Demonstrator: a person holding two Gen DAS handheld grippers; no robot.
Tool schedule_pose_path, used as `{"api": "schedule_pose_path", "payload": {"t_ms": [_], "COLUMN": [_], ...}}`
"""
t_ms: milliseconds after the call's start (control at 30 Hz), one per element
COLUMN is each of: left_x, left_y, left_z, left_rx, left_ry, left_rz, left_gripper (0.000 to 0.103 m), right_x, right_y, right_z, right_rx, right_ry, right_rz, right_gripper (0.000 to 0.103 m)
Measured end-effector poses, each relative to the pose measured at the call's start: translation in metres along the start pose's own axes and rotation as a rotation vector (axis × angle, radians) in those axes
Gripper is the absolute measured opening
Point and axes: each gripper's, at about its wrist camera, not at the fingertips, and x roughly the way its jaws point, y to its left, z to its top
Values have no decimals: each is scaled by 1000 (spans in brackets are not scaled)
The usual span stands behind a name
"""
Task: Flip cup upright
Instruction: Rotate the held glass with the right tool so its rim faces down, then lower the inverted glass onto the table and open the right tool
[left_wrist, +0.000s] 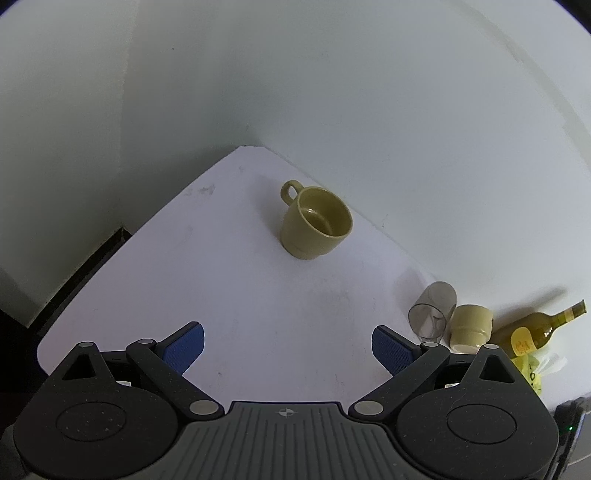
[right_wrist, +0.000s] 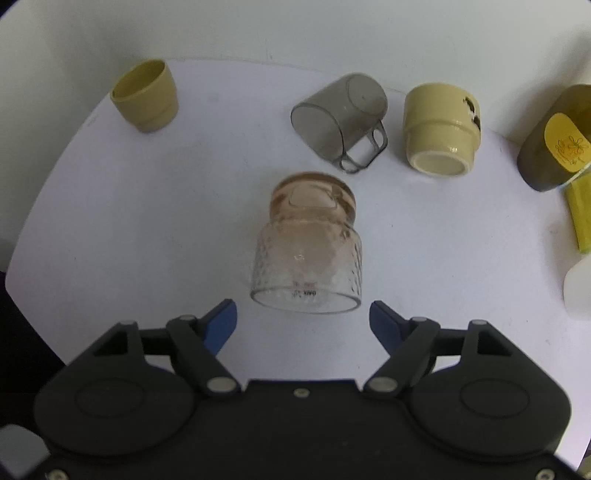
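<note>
White tabletop, set into a corner between pale walls. Four cups on it, counted from the right wrist view. One olive mug stands upright near the far corner, mouth up, its handle visible in the left wrist view; the same mug shows at far left in the right wrist view. One smoky clear cup lies on its side, handle toward the tabletop, mouth turned to the left. One cream cup lies on its side just beside it, base facing the camera, with a chipped spot on its wall. One pinkish textured glass cup lies tipped, mouth toward the right gripper, base pointing away; it sits nearer than the other two fallen cups and apart from them. Right gripper's jaws spread wide, blue pads either side of the glass cup's mouth but not touching it. Left gripper hovers over bare tabletop, jaws spread wide, nothing between them, olive mug well ahead. One olive-green bottle with a yellow label lies at the right edge; the left wrist view shows its neck pointing away. Something yellow beside it, and a white object at the frame edge; cannot tell what either is.
</note>
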Motion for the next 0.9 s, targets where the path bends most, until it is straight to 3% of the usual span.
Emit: {"api": "schedule_pose_path", "payload": {"t_ms": [133, 200, 400, 433, 500, 533, 667, 800, 867, 900], "left_x": [-9, -14, -36, -38, -44, -44, -44, -39, -35, -33], "left_y": [11, 17, 50, 52, 64, 67, 78, 70, 58, 55], "left_z": [-4, -6, -15, -16, -21, -22, -25, -25, -23, -22], "left_rx": [-22, -33, -96, -101, -134, -142, -177, -153, -120, -112], "left_ry": [-12, -16, -36, -38, -40, -39, -33, -16, -16, -15], "left_rz": [19, 31, 92, 96, 121, 124, 136, 122, 101, 96], "left_gripper": [98, 98, 98, 98, 98, 98, 98, 98, 98, 98], "right_x": [5, 16, 85, 89, 115, 116, 98, 51, 42, 40], "right_y": [-4, -8, 0, 0, -7, -8, -6, 5, 13, 21], "right_z": [27, 43, 88, 89, 95, 95, 95, 84, 72, 56], "right_rx": [14, 23, -19, -12, 54, 63, 85, 45, 15, -15], "right_ry": [4, 26, 231, 244, 344, 345, 291, 123, 95, 32], "right_rz": [-4, -6, -26, -25, -60, -66, -52, 14, 16, 9], "right_gripper": [88, 95, 96, 93, 76, 71, 71, 71, 70, 71]}}
